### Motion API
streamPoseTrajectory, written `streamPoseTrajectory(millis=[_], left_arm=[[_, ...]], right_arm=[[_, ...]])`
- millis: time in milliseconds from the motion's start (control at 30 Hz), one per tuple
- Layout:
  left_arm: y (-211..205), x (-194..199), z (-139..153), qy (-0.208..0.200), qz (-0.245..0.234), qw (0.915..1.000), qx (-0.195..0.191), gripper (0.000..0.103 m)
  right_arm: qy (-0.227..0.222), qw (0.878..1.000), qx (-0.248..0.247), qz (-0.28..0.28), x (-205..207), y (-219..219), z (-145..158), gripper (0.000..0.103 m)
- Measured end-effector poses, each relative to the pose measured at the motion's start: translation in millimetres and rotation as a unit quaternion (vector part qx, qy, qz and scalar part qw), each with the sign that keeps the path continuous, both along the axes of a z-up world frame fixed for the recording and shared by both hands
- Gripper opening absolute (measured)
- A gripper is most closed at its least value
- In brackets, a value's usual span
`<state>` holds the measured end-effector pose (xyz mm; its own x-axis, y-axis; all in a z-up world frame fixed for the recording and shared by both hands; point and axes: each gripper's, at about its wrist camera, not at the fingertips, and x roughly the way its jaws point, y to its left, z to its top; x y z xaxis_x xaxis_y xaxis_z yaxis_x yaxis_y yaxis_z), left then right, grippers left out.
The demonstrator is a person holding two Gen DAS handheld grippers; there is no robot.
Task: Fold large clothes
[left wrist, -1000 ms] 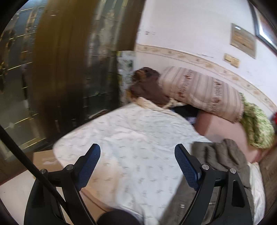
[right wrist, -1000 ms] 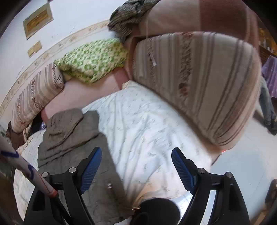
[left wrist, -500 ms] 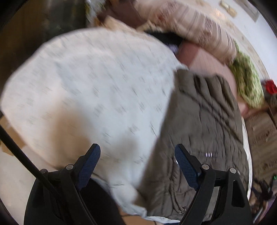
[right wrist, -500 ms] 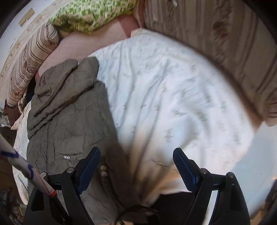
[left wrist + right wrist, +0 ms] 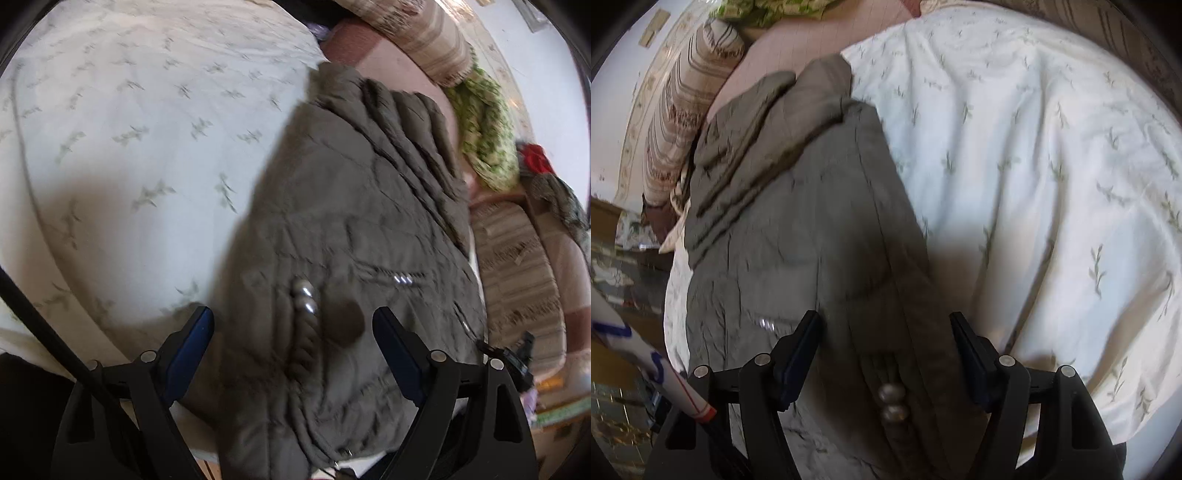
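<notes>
A grey-brown quilted jacket (image 5: 354, 229) lies rumpled on a white bed sheet with a leaf print (image 5: 122, 155). Its ribbed hem with two metal snaps (image 5: 306, 295) is nearest me. My left gripper (image 5: 293, 325) is open and empty, hovering over the hem, its blue pads either side of the snaps. In the right wrist view the jacket (image 5: 798, 229) fills the left half, the sheet (image 5: 1052, 177) the right. My right gripper (image 5: 886, 332) is open and empty above the same hem, the snaps (image 5: 891, 402) just below its fingers.
Striped bolster cushions (image 5: 417, 37) and a green patterned blanket (image 5: 487, 129) lie along the far side of the bed. A striped sofa arm (image 5: 524, 280) stands to the right. A white rod with blue and red marks (image 5: 646, 365) crosses the right view's lower left.
Both grippers have tilted down and moved in close over the jacket's hem. The room and wall have left the views. Both stay open.
</notes>
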<state>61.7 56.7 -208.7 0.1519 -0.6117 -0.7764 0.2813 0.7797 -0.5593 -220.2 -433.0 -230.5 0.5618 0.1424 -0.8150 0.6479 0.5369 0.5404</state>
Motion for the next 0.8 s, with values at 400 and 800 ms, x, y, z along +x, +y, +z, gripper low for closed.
streamPoseTrajectory(millis=[400, 800], left_arm=[[4.8, -35.6, -7.1, 0.027, -0.041, 0.9977, -0.046, 0.08], [-0.5, -42.7, -7.5, 0.015, -0.03, 0.9992, -0.022, 0.073]], right_arm=[[-0.016, 0.999, 0.031, 0.036, -40.9, 39.3, -2.5, 0.071], [-0.031, 0.999, 0.025, 0.026, -52.3, 50.4, -8.0, 0.059]])
